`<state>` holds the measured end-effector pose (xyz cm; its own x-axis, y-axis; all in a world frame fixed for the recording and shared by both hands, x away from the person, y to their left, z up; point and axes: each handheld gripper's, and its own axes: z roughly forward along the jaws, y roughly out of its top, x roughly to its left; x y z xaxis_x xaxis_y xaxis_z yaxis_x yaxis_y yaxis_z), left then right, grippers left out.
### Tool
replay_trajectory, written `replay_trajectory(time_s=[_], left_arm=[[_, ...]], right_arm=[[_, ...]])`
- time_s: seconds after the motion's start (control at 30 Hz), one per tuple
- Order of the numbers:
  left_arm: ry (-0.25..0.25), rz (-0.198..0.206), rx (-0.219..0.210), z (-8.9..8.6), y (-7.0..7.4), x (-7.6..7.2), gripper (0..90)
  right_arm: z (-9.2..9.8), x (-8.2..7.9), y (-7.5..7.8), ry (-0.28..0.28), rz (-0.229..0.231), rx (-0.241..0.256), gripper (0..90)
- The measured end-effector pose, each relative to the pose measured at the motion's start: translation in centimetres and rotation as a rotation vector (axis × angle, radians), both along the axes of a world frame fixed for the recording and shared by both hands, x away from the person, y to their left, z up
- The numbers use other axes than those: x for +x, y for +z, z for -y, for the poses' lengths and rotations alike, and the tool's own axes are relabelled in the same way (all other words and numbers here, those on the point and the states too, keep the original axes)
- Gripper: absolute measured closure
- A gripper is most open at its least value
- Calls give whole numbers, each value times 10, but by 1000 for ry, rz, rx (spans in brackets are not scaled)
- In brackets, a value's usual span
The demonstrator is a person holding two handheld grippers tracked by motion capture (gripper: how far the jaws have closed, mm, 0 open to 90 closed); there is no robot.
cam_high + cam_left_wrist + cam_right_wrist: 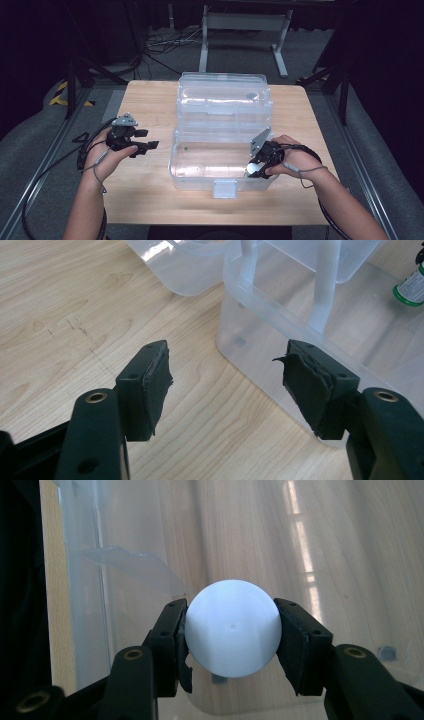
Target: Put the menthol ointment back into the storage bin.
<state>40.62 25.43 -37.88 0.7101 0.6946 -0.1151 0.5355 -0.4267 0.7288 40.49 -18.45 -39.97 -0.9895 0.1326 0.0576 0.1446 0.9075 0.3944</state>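
Left gripper (150, 145): held in the person's left hand over the wooden table (145, 100), just left of the clear plastic box (190, 177); jaws spread wide with nothing between them, their worn black pads (155, 385) facing the box's near wall in the left gripper view.
Clear plastic box: sits mid-table with its hinged lid (225, 95) thrown back flat behind it; the latch tab (224, 189) hangs at the front wall; the floor looks nearly bare.
Green-capped item (412, 287): glimpsed at the far edge of the left gripper view, seemingly by the box; too cropped to identify.
White ball (233, 627): clamped between the right gripper's jaws, inside the box's right end, above the floor.
Right gripper (253, 170): closed on the ball from both sides, reaching over the right rim.
Step in hand: most likely placing the ball into the box.
Next move: probably lower until the ball rests on the floor, then ease the jaws apart slowly, since a round ball may roll; the left gripper could steady the box.
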Motion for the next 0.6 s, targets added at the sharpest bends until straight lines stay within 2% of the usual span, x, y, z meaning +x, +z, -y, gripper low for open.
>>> replay_trajectory(time_s=[0.17, 0.23, 0.33, 0.6], left_arm=[[-2, 2, -1, 0, 0, 0, 360], [-1, 3, 0, -1, 0, 0, 360], [-2, 0, 0, -1, 0, 0, 359], [-4, 3, 2, -1, 0, 0, 360]], right_arm=[[-1, 2, 0, 18, -7, -28, 504], [0, 3, 0, 25, -29, -38, 504], [-1, 3, 1, 30, -39, -53, 505], [-3, 5, 0, 42, -71, -69, 503]])
